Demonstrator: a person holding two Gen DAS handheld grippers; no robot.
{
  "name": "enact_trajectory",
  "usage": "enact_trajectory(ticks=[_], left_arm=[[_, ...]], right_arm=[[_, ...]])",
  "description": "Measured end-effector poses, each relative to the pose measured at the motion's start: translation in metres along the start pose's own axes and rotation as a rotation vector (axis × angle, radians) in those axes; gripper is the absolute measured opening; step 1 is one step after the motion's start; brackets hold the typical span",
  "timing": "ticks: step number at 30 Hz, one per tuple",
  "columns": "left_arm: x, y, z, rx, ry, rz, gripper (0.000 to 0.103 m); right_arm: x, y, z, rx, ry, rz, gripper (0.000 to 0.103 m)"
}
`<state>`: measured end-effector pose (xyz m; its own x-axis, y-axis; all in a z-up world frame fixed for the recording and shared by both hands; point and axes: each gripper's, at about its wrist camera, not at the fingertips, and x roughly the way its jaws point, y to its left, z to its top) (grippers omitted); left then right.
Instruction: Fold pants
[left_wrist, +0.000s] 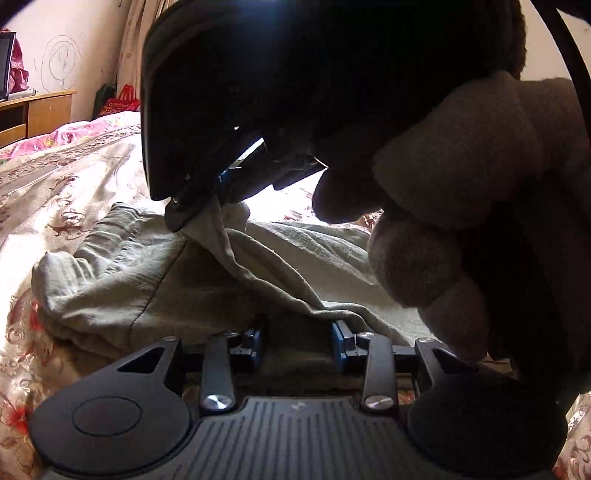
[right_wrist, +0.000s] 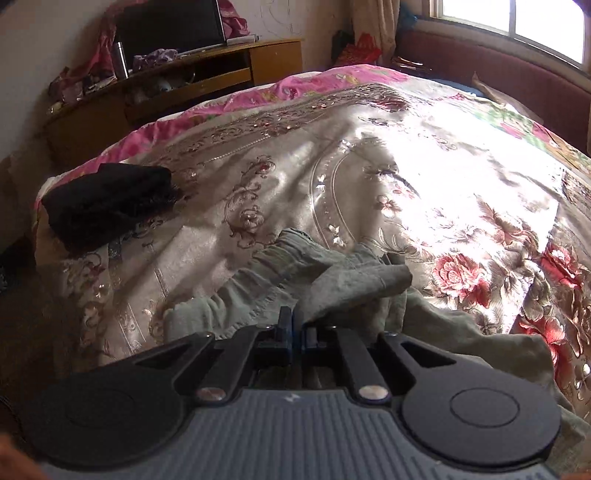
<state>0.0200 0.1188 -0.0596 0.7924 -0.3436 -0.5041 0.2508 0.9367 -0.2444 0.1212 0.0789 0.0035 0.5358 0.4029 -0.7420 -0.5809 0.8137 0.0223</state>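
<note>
Grey-green pants lie crumpled on the floral bedspread. My left gripper is open, its jaws apart just above the near edge of the pants. My right gripper shows in the left wrist view as a dark shape above, shut on a fold of the pants and lifting it. In the right wrist view my right gripper has its jaws together on the pants, which bunch in front of it. A gloved hand holds the right gripper.
A folded black garment lies at the bed's left edge. A wooden cabinet with a screen stands behind the bed by the wall. A window and a red headboard are at the far right.
</note>
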Motion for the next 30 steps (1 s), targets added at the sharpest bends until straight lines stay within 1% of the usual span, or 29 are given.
enact_trajectory(ticks=[2,5,7,8,12,16,18,20,22,24,26,27,28,30], left_arm=[[0.000,0.002,-0.002,-0.005,0.003,-0.004,0.050],[0.002,0.008,-0.002,-0.033,0.007,-0.017,0.050],[0.008,0.015,0.002,-0.056,0.010,-0.028,0.050],[0.008,0.016,0.002,-0.064,0.010,-0.032,0.050],[0.007,0.025,0.001,-0.102,0.011,-0.048,0.050],[0.006,0.030,0.001,-0.106,0.003,-0.041,0.050],[0.004,0.032,-0.001,-0.108,-0.002,-0.034,0.050],[0.004,0.033,-0.003,-0.117,-0.005,-0.031,0.050],[0.005,0.030,-0.005,-0.116,-0.002,-0.027,0.051],[0.007,0.029,-0.006,-0.106,-0.001,-0.022,0.051],[0.008,0.030,-0.007,-0.100,0.002,-0.022,0.051],[0.007,0.030,-0.007,-0.102,0.003,-0.026,0.051],[0.008,0.033,-0.008,-0.113,0.006,-0.034,0.051],[0.010,0.041,-0.008,-0.158,0.020,-0.052,0.051]], right_arm=[[0.002,0.002,0.001,-0.043,0.010,-0.004,0.009],[0.001,0.008,0.006,-0.082,-0.007,0.006,0.011],[0.001,0.013,0.009,-0.100,-0.022,0.002,0.020],[0.002,0.014,0.010,-0.101,-0.027,0.006,0.022],[0.006,0.018,0.014,-0.109,-0.024,0.041,0.023],[0.002,0.019,0.013,-0.100,-0.025,0.075,0.023],[-0.004,0.015,0.012,-0.094,-0.042,0.063,0.024],[-0.008,0.009,0.011,-0.088,-0.050,0.027,0.027],[-0.007,0.003,0.011,-0.060,-0.034,0.025,0.035],[-0.002,0.006,0.010,-0.066,-0.011,0.049,0.037],[0.006,0.020,0.009,-0.119,0.011,0.054,0.040],[0.012,0.028,0.009,-0.159,0.037,0.056,0.045],[0.018,0.033,0.009,-0.189,0.054,0.056,0.048],[0.031,0.042,0.010,-0.242,0.081,0.034,0.048]])
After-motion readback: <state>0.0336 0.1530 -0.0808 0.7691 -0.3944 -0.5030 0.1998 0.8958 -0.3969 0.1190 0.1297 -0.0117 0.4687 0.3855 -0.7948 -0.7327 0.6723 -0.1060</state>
